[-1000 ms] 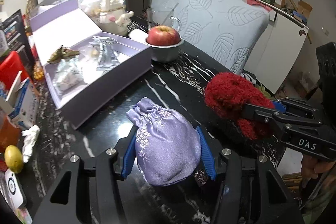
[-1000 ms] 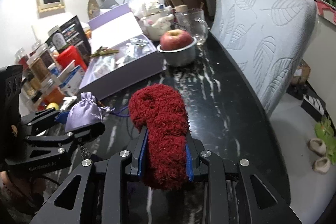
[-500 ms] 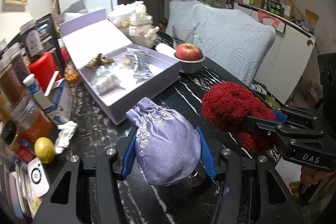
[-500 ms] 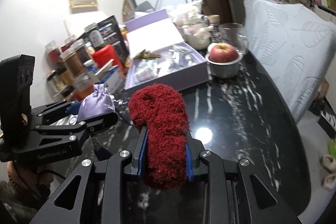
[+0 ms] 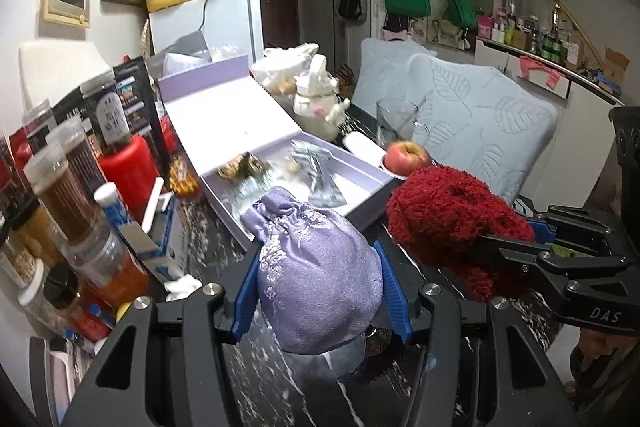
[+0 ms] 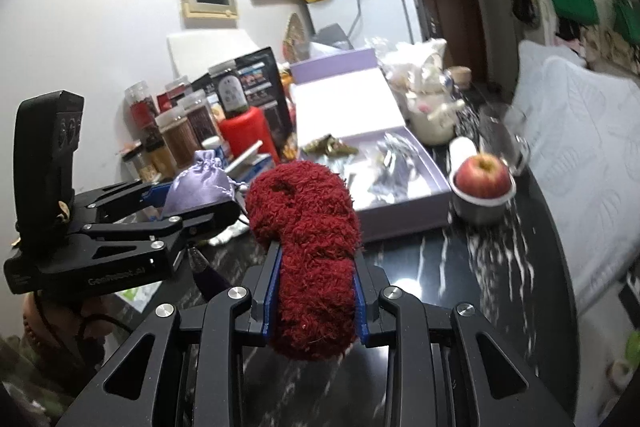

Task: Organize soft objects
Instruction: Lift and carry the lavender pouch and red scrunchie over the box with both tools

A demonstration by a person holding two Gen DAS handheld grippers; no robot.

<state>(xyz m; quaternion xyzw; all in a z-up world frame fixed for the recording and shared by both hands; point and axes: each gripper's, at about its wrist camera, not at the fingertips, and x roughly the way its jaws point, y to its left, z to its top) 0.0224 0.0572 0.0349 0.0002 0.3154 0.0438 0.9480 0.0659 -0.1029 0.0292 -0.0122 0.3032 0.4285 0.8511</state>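
Both grippers higher now, pouch and red fuzzy sock above box edge.

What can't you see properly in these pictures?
- Inside of the purple pouch: left wrist view, drawn shut.
- Bottom of the red fuzzy thing: right wrist view, hidden between the jaws.
- Items in the purple box: both views, blurred.
- Jar labels: left wrist view, too small.

The open box lies on the table, jars left of it, apple bowl right.
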